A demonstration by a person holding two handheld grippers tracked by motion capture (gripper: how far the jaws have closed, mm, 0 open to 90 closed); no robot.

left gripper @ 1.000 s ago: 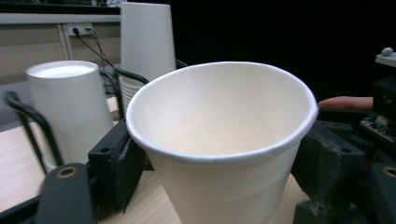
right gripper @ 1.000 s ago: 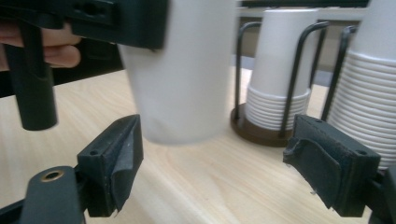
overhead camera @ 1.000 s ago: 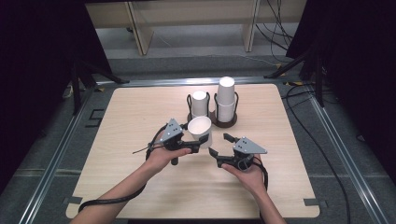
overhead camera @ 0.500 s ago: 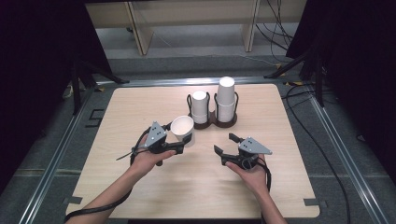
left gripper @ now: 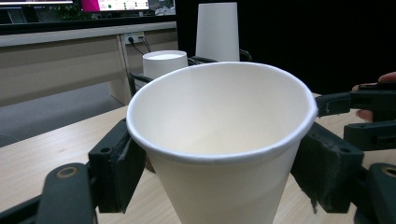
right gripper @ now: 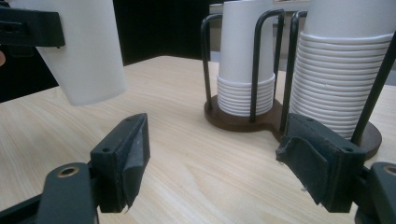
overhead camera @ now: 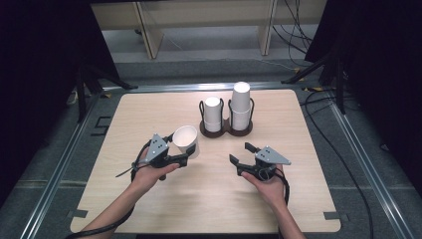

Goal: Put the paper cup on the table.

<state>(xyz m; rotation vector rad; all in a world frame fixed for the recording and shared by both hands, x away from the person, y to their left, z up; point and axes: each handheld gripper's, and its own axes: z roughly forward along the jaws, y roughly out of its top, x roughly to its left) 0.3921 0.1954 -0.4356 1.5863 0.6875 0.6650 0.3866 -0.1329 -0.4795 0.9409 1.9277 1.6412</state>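
Now the left tongs (overhead camera: 183,158), clamped on a single paper cup (overhead camera: 186,141), have carried it leftward from the cup holder (overhead camera: 226,130) to mid-frame above the surface (overhead camera: 149,109), while the empty right tongs (overhead camera: 240,159) have been narrowing, suggesting the handover is complete.

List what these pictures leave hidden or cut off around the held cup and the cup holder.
- Held paper cup: its base is cut off by the left gripper view's bottom edge.
- Taller cup stack: its top is cut off by the right gripper view's upper edge.
- Holder base: far side hidden behind the stacks, high view.
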